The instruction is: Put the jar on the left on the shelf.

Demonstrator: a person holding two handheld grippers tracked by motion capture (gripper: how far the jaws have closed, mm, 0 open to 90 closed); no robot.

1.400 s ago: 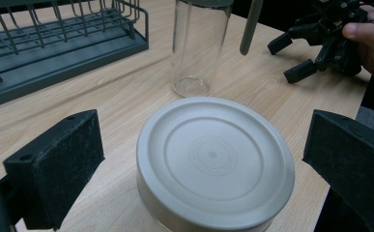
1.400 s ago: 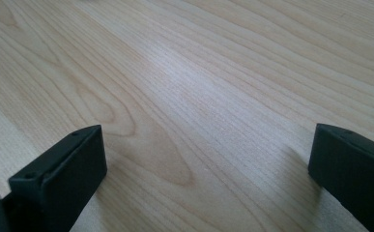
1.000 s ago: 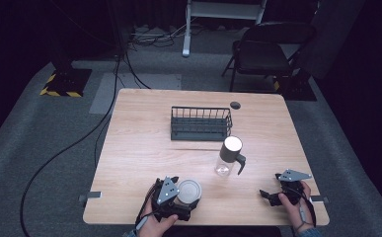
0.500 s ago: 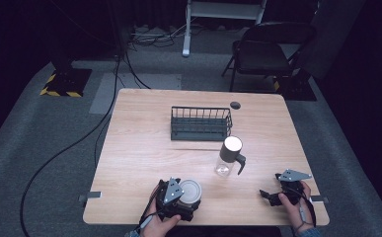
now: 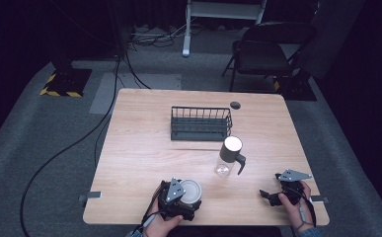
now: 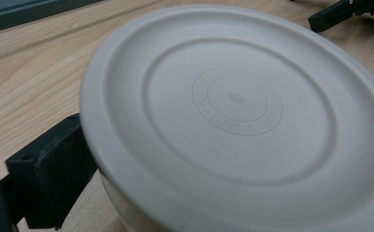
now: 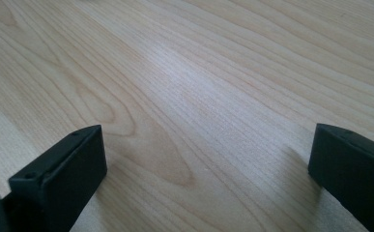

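A round tin with a cream lid [image 5: 192, 190] stands near the table's front edge, left of centre. My left gripper [image 5: 180, 198] is shut on its side. In the left gripper view the lid [image 6: 237, 111] looms close, one black finger [image 6: 47, 176] presses against the tin's wall, and the other finger is hidden behind the tin. My right gripper [image 5: 271, 196] rests at the front right, held by a hand. Its jaws stand wide apart over bare wood [image 7: 206, 179] with nothing between them. The right gripper's tip [image 6: 339, 12] also shows far off in the left gripper view.
A black wire basket [image 5: 201, 122] stands at the table's middle back. A clear bottle with a white cap and black handle [image 5: 228, 155] is upright in front of it, between the two grippers. A dark cable hole [image 5: 235, 105] lies behind the basket. A chair [image 5: 267, 49] stands beyond the table.
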